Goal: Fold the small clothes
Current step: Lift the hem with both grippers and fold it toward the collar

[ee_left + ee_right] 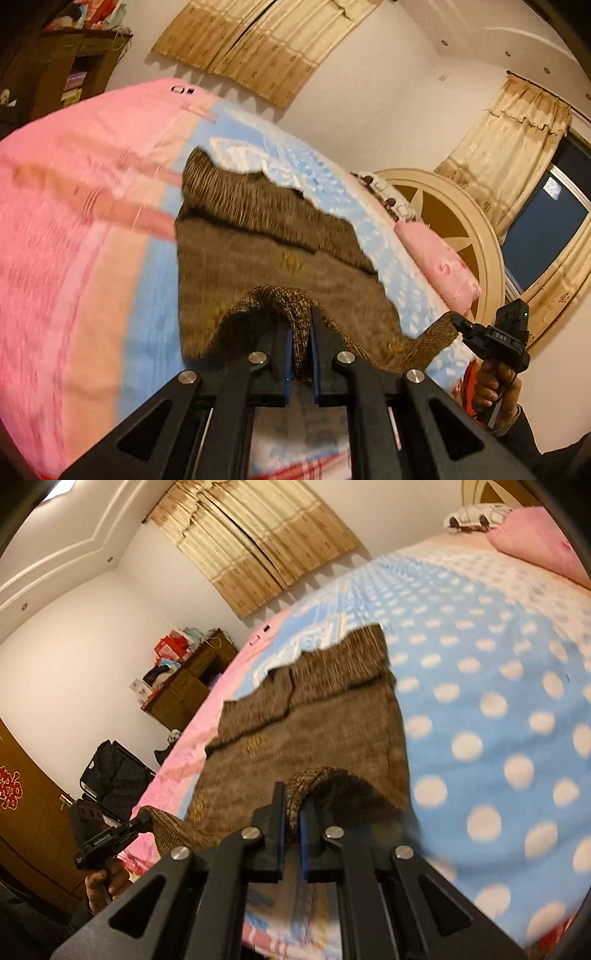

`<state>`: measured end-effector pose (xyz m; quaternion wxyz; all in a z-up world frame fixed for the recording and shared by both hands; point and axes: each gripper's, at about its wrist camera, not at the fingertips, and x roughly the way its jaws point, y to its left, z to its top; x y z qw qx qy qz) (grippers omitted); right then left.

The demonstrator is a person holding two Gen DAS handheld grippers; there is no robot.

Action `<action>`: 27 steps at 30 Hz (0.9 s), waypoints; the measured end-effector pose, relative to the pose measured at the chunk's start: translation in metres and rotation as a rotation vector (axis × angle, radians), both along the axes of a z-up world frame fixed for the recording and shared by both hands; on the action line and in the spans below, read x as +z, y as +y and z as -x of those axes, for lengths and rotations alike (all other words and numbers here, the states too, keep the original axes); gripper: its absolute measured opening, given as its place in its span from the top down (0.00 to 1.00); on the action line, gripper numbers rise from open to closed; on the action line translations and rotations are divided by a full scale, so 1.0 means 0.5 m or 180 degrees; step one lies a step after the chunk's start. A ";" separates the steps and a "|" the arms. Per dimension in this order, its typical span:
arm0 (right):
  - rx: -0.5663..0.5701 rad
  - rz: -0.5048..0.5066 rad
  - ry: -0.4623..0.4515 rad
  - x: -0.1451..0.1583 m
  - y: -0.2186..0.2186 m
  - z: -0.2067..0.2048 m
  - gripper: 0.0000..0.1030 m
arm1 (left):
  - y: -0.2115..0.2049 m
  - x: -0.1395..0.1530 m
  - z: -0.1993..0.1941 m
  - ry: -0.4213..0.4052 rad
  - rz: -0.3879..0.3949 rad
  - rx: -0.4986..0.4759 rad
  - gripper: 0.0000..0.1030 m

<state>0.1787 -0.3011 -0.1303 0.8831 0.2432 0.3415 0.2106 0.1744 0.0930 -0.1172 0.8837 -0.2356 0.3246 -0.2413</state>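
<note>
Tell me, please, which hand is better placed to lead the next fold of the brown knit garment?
Neither clearly: the left gripper and right gripper each pinch a near corner of the brown knit garment; probably both carry together.

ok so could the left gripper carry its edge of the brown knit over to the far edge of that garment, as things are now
Probably yes. The left gripper is shut on the near hem of the brown knit garment, the right gripper is shut on the same hem, and nothing lies on the garment between there and its far edge.

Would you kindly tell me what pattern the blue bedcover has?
White polka dots on light blue bedcover, clearest in the right wrist view.
</note>
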 end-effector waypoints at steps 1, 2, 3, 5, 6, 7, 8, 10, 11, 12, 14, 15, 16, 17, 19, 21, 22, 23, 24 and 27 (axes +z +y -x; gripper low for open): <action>-0.0001 -0.0008 -0.0023 0.007 -0.003 -0.012 0.91 | 0.003 0.006 -0.010 -0.0041 -0.0017 0.0003 0.93; 0.0006 -0.0016 -0.0039 0.013 -0.003 -0.026 0.91 | 0.004 0.011 -0.020 -0.0060 -0.0028 0.0006 0.93; 0.0019 -0.0016 -0.0049 0.017 -0.005 -0.038 0.91 | 0.007 0.013 -0.031 -0.0066 -0.0018 0.0005 0.93; 0.0033 0.0019 -0.0064 0.028 -0.004 -0.066 0.91 | 0.010 0.017 -0.062 -0.0047 0.0010 0.0001 0.93; 0.0027 0.0027 -0.0069 0.032 -0.006 -0.081 0.91 | 0.011 0.019 -0.077 -0.0036 0.0017 0.0006 0.93; 0.0023 0.0011 -0.0072 0.036 -0.009 -0.096 0.91 | 0.013 0.022 -0.097 -0.0032 0.0042 0.0005 0.93; 0.0013 -0.0017 -0.0072 0.040 -0.013 -0.112 0.91 | 0.014 0.025 -0.114 -0.0031 0.0047 0.0013 0.93; -0.0011 -0.0052 -0.0065 0.045 -0.019 -0.144 0.91 | 0.018 0.033 -0.143 -0.0044 0.0069 0.0014 0.93; -0.0024 -0.0072 -0.0065 0.048 -0.021 -0.165 0.91 | 0.018 0.038 -0.154 -0.0057 0.0066 0.0015 0.93; -0.0025 -0.0082 -0.0065 0.050 -0.023 -0.177 0.91 | 0.017 0.044 -0.172 -0.0080 0.0048 0.0022 0.93; -0.0035 -0.0103 -0.0063 0.054 -0.025 -0.216 0.91 | 0.017 0.053 -0.196 -0.0122 0.0038 0.0031 0.93; -0.0038 -0.0100 -0.0063 0.055 -0.025 -0.228 0.91 | 0.019 0.057 -0.209 -0.0138 0.0031 0.0041 0.93; -0.0037 -0.0091 -0.0066 0.057 -0.026 -0.245 0.91 | 0.020 0.060 -0.223 -0.0150 0.0029 0.0053 0.93; -0.0036 -0.0084 -0.0070 0.060 -0.026 -0.263 0.91 | 0.022 0.063 -0.241 -0.0158 0.0035 0.0071 0.93; -0.0044 -0.0101 -0.0066 0.061 -0.029 -0.294 0.91 | 0.027 0.063 -0.276 -0.0153 0.0053 0.0104 0.93; -0.0060 -0.0128 -0.0052 0.060 -0.035 -0.330 0.91 | 0.031 0.059 -0.304 -0.0140 0.0054 0.0130 0.93; -0.0067 -0.0136 -0.0040 0.059 -0.037 -0.347 0.91 | 0.033 0.056 -0.328 -0.0107 0.0068 0.0147 0.93; -0.0069 -0.0144 -0.0022 0.056 -0.040 -0.368 0.91 | 0.036 0.053 -0.342 -0.0083 0.0092 0.0153 0.93; -0.0077 -0.0154 -0.0004 0.053 -0.042 -0.385 0.91 | 0.038 0.050 -0.357 -0.0062 0.0110 0.0160 0.93; -0.0103 -0.0186 0.0067 0.044 -0.047 -0.438 0.91 | 0.044 0.045 -0.408 -0.0031 0.0103 0.0196 0.93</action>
